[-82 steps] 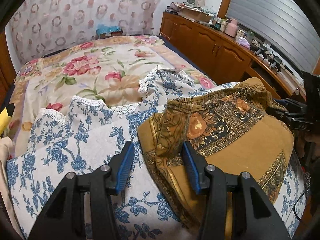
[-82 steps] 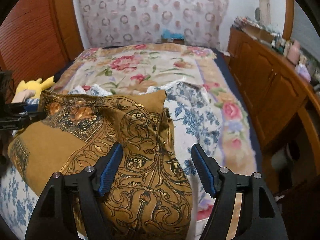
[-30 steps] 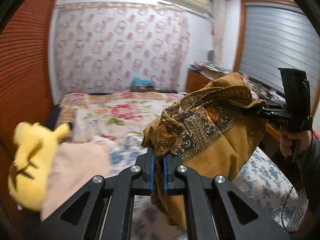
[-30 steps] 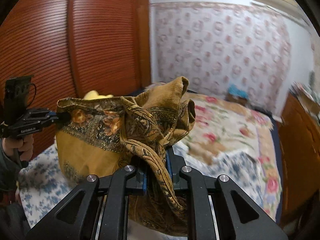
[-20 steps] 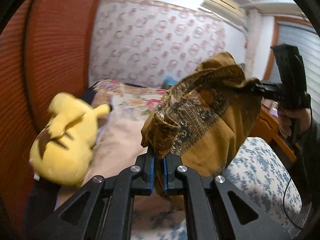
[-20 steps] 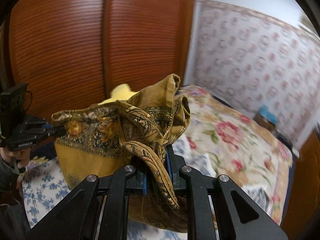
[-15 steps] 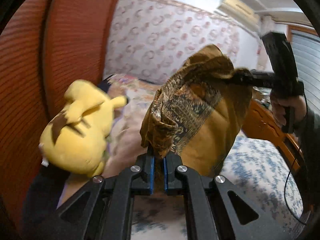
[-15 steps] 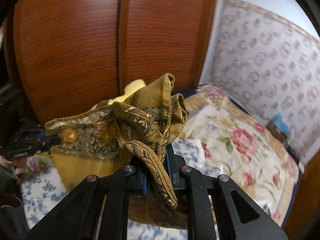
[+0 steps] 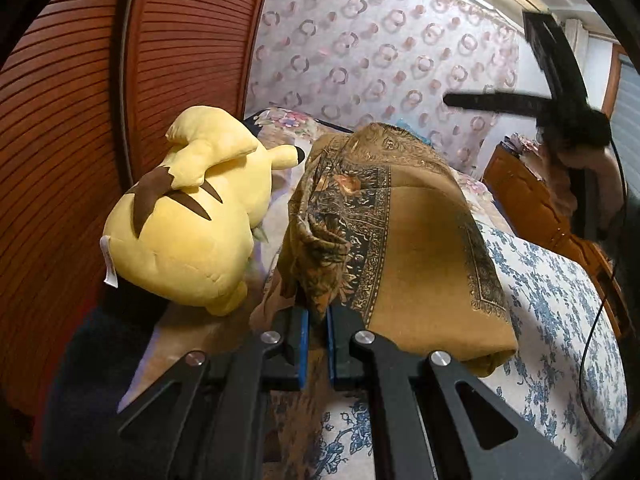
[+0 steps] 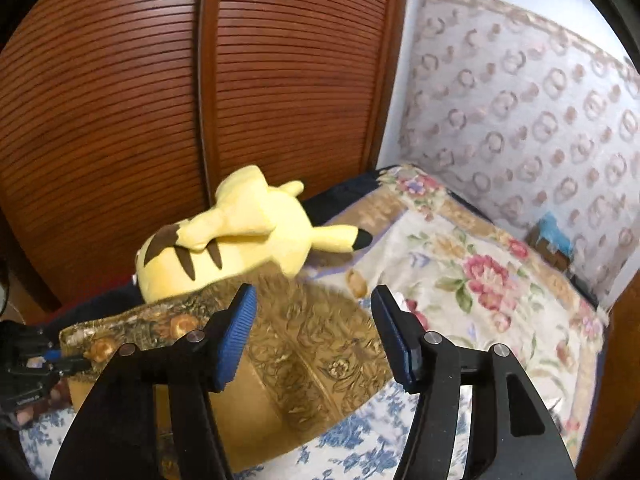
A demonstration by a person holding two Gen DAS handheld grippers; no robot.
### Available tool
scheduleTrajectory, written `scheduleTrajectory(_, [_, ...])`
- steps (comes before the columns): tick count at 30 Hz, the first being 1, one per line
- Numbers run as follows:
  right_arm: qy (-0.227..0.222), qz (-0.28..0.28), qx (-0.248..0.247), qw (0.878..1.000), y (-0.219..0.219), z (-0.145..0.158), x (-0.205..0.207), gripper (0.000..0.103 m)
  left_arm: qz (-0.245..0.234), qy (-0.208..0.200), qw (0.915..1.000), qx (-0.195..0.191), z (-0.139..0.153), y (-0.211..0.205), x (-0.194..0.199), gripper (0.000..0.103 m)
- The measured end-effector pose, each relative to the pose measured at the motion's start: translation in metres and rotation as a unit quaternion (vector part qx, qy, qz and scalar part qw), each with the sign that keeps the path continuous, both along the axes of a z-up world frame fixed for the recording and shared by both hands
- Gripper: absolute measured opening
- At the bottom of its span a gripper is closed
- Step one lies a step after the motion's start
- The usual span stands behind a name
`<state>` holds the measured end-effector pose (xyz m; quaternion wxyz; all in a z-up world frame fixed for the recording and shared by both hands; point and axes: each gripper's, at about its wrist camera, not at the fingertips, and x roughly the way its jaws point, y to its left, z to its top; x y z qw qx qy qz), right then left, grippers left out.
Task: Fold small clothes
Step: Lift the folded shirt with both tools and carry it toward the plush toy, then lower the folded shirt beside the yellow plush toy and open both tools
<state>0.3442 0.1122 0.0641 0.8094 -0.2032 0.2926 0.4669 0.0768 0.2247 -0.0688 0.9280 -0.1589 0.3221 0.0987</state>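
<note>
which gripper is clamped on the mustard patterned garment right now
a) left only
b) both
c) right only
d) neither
a) The left gripper has its blue pads pinched shut on a bunched edge of the mustard garment, while the right gripper hangs with its jaws wide apart above the cloth, gripping nothing.

Warm indoor light, fisheye bending, dark vignetted corners, motion-blurred right tongs [image 9: 452,101]
</note>
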Motion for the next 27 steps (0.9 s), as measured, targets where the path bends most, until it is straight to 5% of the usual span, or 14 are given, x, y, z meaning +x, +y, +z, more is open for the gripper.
scheduleTrajectory(4, [0.048,0.010,-0.015,0.999,-0.002,-0.034,-0.007,0.061,-0.001,0.005,1.0000,0.006,0.004,-0.001,0.000,0.009])
scheduleTrajectory(12, [0.071,0.000,-0.025,0.997,0.000,-0.103,-0.033,0.061,-0.007,-0.020,0.9991,0.037,0.031,-0.009,-0.011,0.053])
scheduleTrajectory(17, [0.066,-0.033,-0.011,0.997,-0.018,-0.088,-0.044,0.061,-0.015,-0.035,0.9969,0.068,0.051,-0.028,-0.014,0.056])
scheduleTrajectory(24, [0.029,-0.075,0.039,0.996,-0.105,-0.038,-0.096,0.061,-0.040,-0.050,0.9934,0.095,0.070,-0.076,-0.017,0.056])
scheduleTrajectory(27, [0.013,-0.099,0.059,0.993,-0.149,-0.021,-0.120,0.074,-0.061,-0.054,0.9922,0.094,0.073,-0.100,-0.016,0.056])
